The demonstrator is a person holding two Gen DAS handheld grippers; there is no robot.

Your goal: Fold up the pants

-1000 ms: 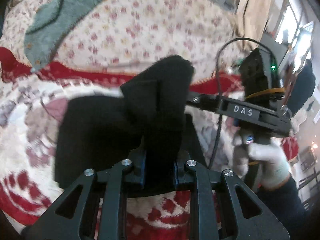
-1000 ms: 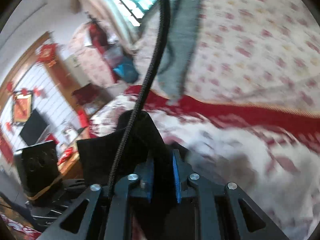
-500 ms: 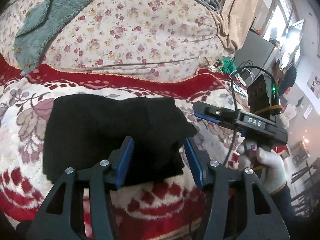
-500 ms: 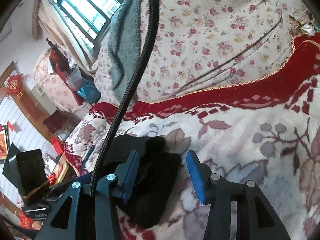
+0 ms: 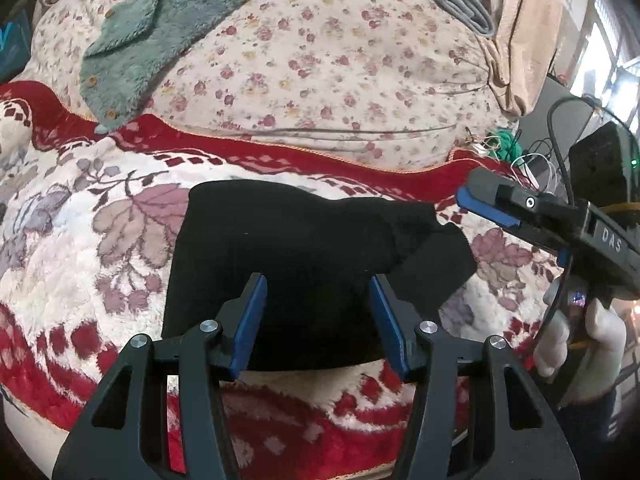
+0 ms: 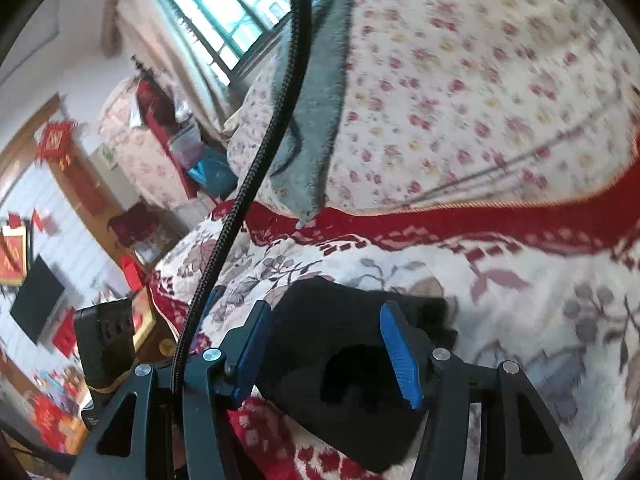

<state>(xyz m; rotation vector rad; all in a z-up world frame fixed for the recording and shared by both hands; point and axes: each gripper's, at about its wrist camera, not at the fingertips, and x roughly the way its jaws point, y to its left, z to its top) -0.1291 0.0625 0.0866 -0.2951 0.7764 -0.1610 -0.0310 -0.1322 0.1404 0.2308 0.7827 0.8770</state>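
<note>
With both my left gripper (image 5: pixel 318 316) and right gripper (image 6: pixel 328 356) spread wide and empty, the black soft-knit pants (image 5: pixel 296 264) lie as a folded bundle on the red-and-cream floral plush blanket (image 5: pixel 80 240), one loose corner at three o'clock left to tidy.

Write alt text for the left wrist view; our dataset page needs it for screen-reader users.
Folded black pants lie flat on a red-and-cream floral blanket, just beyond the open left claw, which holds nothing. At right, a gloved hand holds the right claw above the blanket beside the pants; a teal fleece garment rests on a flowered quilt behind.
</note>
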